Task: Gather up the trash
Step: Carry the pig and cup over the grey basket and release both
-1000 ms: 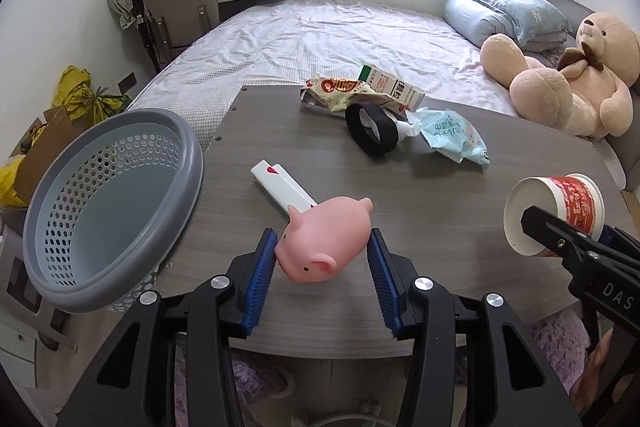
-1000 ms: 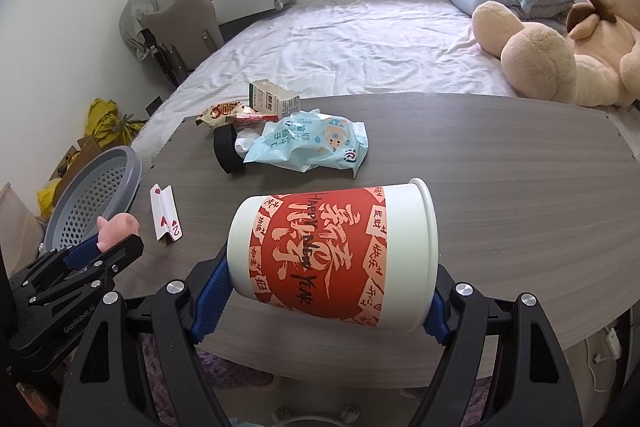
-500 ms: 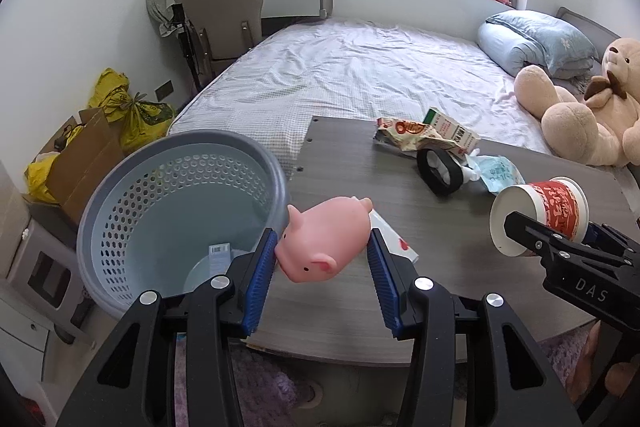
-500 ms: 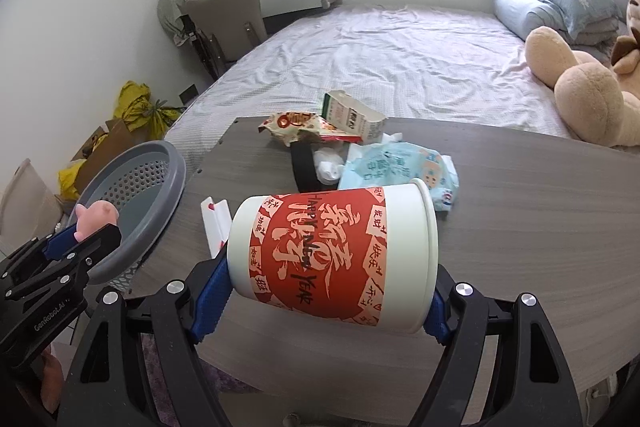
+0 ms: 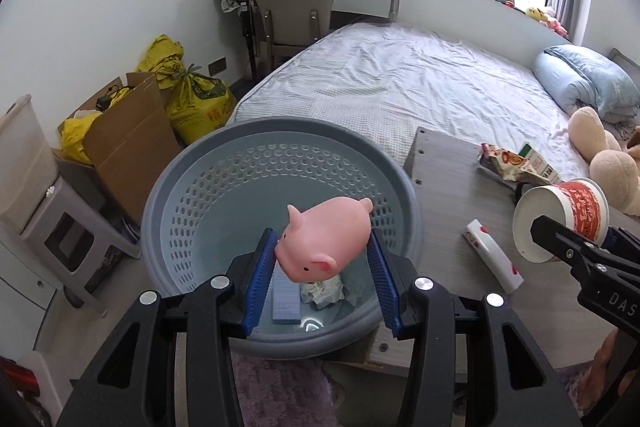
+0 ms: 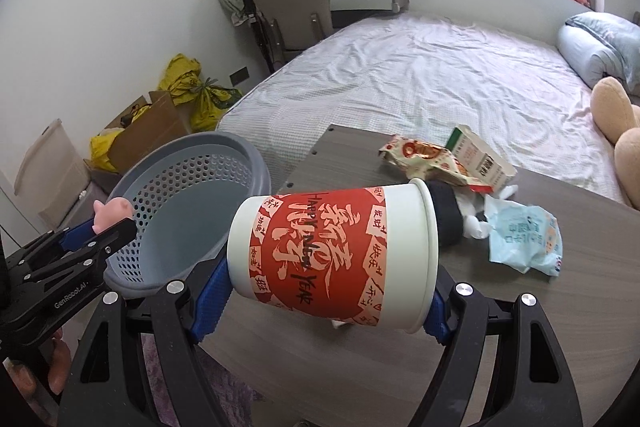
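Observation:
My left gripper (image 5: 320,263) is shut on a pink toy pig (image 5: 324,239) and holds it above the grey perforated basket (image 5: 192,187), which stands left of the table. The basket holds a crumpled paper and a flat blue-grey box. My right gripper (image 6: 328,287) is shut on a red and white paper cup (image 6: 332,255), held on its side above the table's front left part. The pig (image 6: 112,213) and the basket (image 6: 240,155) also show in the right wrist view. The cup (image 5: 560,223) shows in the left wrist view.
On the wooden table (image 6: 520,327) lie a snack wrapper (image 6: 424,159), a small carton (image 6: 480,155), a black roll (image 6: 446,219), a light blue packet (image 6: 524,239) and a white stick pack (image 5: 494,255). A cardboard box (image 5: 128,131) and yellow bags stand left; the bed (image 5: 400,87) is behind.
My left gripper has carried the pig left from over the table to above the basket. My right gripper with the cup has followed leftward toward the basket.

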`<action>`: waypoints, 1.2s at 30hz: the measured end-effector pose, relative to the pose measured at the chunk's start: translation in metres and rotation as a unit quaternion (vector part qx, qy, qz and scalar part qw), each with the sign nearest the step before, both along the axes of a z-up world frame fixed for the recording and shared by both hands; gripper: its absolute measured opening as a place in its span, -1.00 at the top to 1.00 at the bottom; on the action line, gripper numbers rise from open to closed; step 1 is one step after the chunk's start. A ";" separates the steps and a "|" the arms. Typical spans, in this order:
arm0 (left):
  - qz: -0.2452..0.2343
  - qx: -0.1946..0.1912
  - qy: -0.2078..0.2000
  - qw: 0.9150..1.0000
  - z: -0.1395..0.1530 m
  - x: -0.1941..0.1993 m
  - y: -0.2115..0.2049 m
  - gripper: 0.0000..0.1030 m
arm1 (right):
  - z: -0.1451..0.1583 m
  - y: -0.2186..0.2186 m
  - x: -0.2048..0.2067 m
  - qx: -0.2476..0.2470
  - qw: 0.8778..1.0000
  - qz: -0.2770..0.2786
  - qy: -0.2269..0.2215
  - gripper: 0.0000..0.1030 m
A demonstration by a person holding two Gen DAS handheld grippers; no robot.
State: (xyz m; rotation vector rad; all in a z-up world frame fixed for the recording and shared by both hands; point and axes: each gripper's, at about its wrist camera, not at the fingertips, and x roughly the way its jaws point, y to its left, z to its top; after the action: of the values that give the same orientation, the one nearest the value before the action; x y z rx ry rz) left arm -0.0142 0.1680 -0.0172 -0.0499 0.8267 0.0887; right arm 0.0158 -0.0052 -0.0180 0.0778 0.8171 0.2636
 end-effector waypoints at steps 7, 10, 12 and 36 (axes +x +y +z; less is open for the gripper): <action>0.032 0.003 0.010 0.999 -0.008 0.015 0.042 0.12 | 0.003 0.042 0.019 -0.003 0.999 0.039 -0.003 -0.47; 0.042 0.004 0.012 0.999 -0.011 0.021 0.055 0.12 | 0.003 0.058 0.026 -0.005 0.999 0.052 -0.002 -0.47; 0.047 0.003 0.014 0.999 -0.013 0.024 0.062 0.12 | 0.003 0.067 0.031 -0.007 0.998 0.060 -0.002 -0.47; 0.063 -0.014 0.035 0.997 -0.034 0.059 0.099 0.12 | -0.018 0.130 0.069 -0.019 0.992 0.123 0.021 -0.48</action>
State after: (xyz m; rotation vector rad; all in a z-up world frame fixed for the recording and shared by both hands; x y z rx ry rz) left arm 0.0446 0.2675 -0.0516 -0.1251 0.8955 0.1980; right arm 0.0853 0.1248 -0.0364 -0.0539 0.8737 0.4806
